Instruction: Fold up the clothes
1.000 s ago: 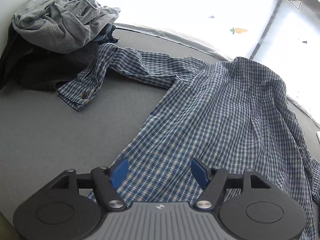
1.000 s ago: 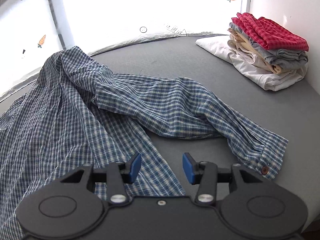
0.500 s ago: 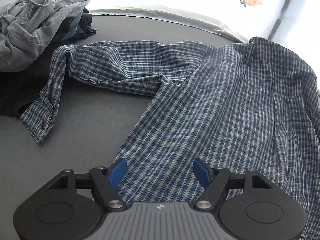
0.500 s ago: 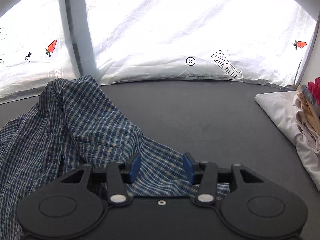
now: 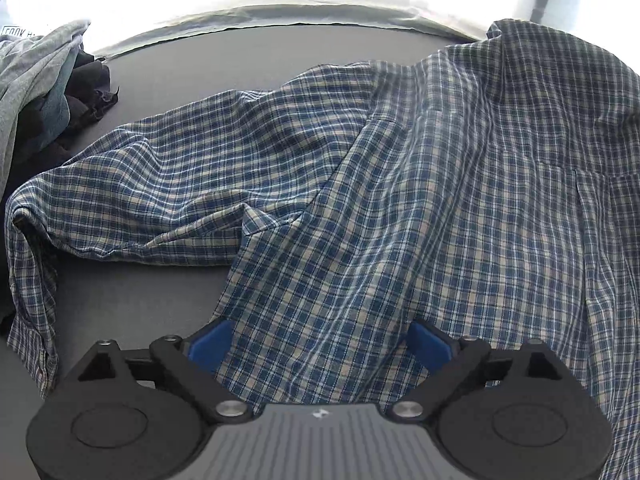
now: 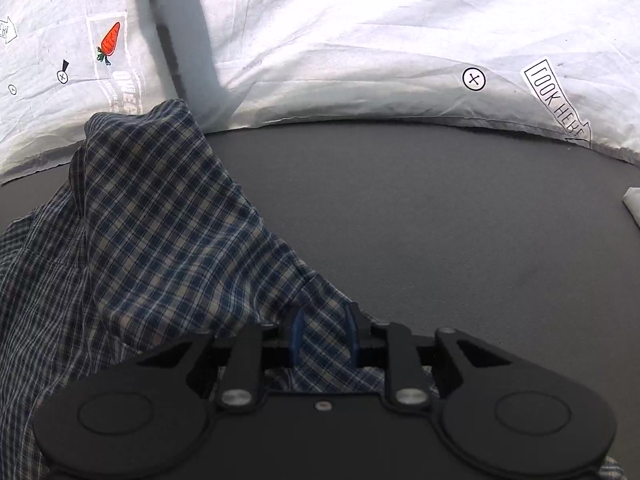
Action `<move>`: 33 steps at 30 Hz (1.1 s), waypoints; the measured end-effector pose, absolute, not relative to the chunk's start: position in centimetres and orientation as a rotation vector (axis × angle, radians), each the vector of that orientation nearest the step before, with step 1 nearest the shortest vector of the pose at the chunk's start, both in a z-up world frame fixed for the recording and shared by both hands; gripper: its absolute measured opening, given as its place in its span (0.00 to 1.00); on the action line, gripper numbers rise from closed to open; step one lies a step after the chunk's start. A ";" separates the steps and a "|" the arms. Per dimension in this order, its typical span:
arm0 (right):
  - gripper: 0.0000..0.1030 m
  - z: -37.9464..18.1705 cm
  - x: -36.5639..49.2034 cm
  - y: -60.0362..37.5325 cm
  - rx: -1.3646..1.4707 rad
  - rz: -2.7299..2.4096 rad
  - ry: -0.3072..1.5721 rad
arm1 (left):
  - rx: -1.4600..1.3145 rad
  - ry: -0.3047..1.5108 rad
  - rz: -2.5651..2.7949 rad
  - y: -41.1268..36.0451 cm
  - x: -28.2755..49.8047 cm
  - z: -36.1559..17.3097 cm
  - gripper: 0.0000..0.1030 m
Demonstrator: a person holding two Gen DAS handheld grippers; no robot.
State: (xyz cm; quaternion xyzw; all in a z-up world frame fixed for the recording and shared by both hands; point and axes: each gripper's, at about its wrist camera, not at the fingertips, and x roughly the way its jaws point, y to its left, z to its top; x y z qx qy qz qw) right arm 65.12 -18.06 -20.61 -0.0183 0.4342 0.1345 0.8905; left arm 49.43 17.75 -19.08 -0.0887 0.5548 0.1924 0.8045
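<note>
A blue plaid shirt lies spread on the grey table, one sleeve stretched out to the left. My left gripper is open, low over the shirt's side, with cloth between its wide blue fingers. In the right wrist view the same shirt lies at the left. My right gripper has its blue fingers close together with a fold of the shirt between them, low on the table.
A heap of grey and dark clothes lies at the far left. A white cloth corner shows at the right edge. A white backdrop with carrot and arrow marks stands behind the table.
Both grippers have moved forward and down onto the shirt. The right gripper's fingers have narrowed around a fold of cloth. The left gripper has stayed open.
</note>
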 end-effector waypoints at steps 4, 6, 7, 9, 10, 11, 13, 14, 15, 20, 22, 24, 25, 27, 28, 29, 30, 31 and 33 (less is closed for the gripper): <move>0.00 -20.4 65.6 -19.0 -0.006 0.222 0.880 | -0.275 1.187 0.423 18.7 49.6 -19.5 0.99; 0.00 -19.8 66.0 -20.0 0.017 0.163 0.860 | -0.250 1.186 0.423 18.4 49.8 -19.5 1.00; 0.00 -19.5 66.3 -20.7 0.024 0.133 0.854 | -0.259 1.179 0.424 18.4 49.7 -19.6 1.00; 0.00 -18.8 66.8 -21.7 0.050 0.103 0.842 | -0.262 1.165 0.423 18.4 49.5 -19.6 1.00; 0.00 -18.4 67.2 -22.1 0.090 0.116 0.834 | -0.262 1.160 0.423 18.4 49.5 -19.6 1.00; 0.05 -17.8 67.7 -22.5 0.149 0.148 0.834 | -0.261 1.156 0.424 18.4 49.5 -19.6 1.00; 0.18 -17.2 68.2 -22.4 0.261 0.201 0.855 | -0.261 1.161 0.420 18.5 49.6 -19.6 1.00; 0.28 -16.9 68.3 -21.9 0.303 0.231 0.858 | -0.262 1.167 0.418 18.6 49.7 -19.6 1.00; 0.33 -16.4 68.2 -21.1 0.350 0.281 0.850 | -0.261 1.173 0.416 18.6 49.8 -19.6 1.00; 0.55 -15.2 68.3 -15.7 0.367 0.445 0.781 | -0.256 1.184 0.405 18.7 50.2 -19.6 1.00; 0.65 -15.1 68.8 -13.7 0.322 0.461 0.768 | -0.253 1.175 0.406 18.6 50.1 -19.6 1.00; 0.77 -15.2 69.7 -11.7 0.250 0.467 0.763 | -0.251 1.163 0.409 18.5 49.9 -19.7 1.00; 0.81 -15.4 70.3 -10.9 0.212 0.472 0.764 | -0.250 1.156 0.413 18.5 49.9 -19.7 1.00; 0.81 -16.2 71.4 -10.3 0.173 0.491 0.793 | -0.250 1.144 0.420 18.4 49.8 -19.7 1.00; 0.78 -16.6 71.9 -10.0 0.154 0.501 0.807 | -0.250 1.140 0.422 18.4 49.7 -19.7 1.00; 0.52 -16.9 72.4 -9.7 0.134 0.510 0.821 | -0.249 1.136 0.425 18.3 49.7 -19.8 1.00; 0.27 -17.3 73.0 -9.5 0.131 0.520 0.839 | -0.249 1.132 0.426 18.3 49.7 -19.8 1.00; 0.09 -17.7 73.6 -10.0 0.190 0.528 0.866 | -0.248 1.130 0.426 18.3 49.7 -19.8 1.00; 0.08 -17.4 73.7 -10.5 0.256 0.507 0.842 | -0.247 1.127 0.427 18.3 49.7 -19.8 1.00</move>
